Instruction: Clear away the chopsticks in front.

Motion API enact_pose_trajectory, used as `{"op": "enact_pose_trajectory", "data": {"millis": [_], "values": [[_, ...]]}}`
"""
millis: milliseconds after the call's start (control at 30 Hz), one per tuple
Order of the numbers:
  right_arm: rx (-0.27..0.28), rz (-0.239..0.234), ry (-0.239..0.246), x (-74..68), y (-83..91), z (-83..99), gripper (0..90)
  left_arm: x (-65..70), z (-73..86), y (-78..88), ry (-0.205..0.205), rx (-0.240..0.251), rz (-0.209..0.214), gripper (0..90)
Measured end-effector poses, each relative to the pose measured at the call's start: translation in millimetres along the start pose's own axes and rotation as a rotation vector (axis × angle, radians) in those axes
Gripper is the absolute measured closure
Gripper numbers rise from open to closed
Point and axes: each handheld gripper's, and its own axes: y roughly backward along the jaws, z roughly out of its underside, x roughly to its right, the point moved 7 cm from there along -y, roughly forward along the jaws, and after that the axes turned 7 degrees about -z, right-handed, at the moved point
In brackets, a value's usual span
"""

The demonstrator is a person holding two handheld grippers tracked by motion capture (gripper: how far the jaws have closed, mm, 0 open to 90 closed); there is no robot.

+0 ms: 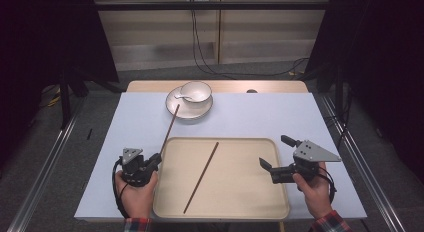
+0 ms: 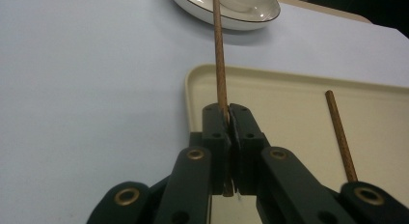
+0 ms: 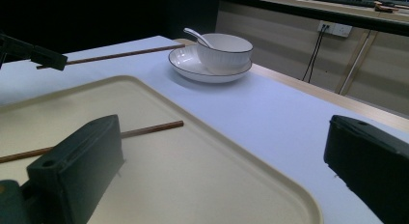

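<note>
My left gripper (image 1: pixel 156 158) is shut on the near end of a brown chopstick (image 1: pixel 170 128) at the tray's left rim; in the left gripper view the chopstick (image 2: pixel 219 55) runs straight out from my left gripper (image 2: pixel 228 114) toward the plate. A second chopstick (image 1: pixel 201 176) lies slantwise inside the beige tray (image 1: pixel 235 204); the right gripper view has this second chopstick (image 3: pixel 149 130) on the tray (image 3: pixel 207 185). My right gripper (image 1: pixel 276 153) is open over the tray's right edge, nothing between its jaws.
A white plate (image 1: pixel 189 112) carrying a white bowl (image 1: pixel 196 91) with a spoon (image 1: pixel 183 96) stands at the table's far middle. The pale table (image 1: pixel 260 114) has bare surface left and right of the tray. Cables hang on the wall behind.
</note>
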Motion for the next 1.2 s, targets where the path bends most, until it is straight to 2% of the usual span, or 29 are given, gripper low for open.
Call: {"op": "enact_pose_trajectory", "data": {"millis": [233,767,1200], "values": [[0.003,0.001,0.005,0.3,0.2,-0.3,0.0,1.0,7.0,9.3,0.019,0.0,0.017,86.3],[0.001,0.002,-0.001,-0.5,0.0,-0.2,0.0,7.0,21.0,27.4,0.024,-0.016,0.041,86.3],[0.001,0.003,0.002,0.1,0.3,-0.3,0.0,16.0,27.0,36.5,-0.003,-0.04,0.082,86.3]]}}
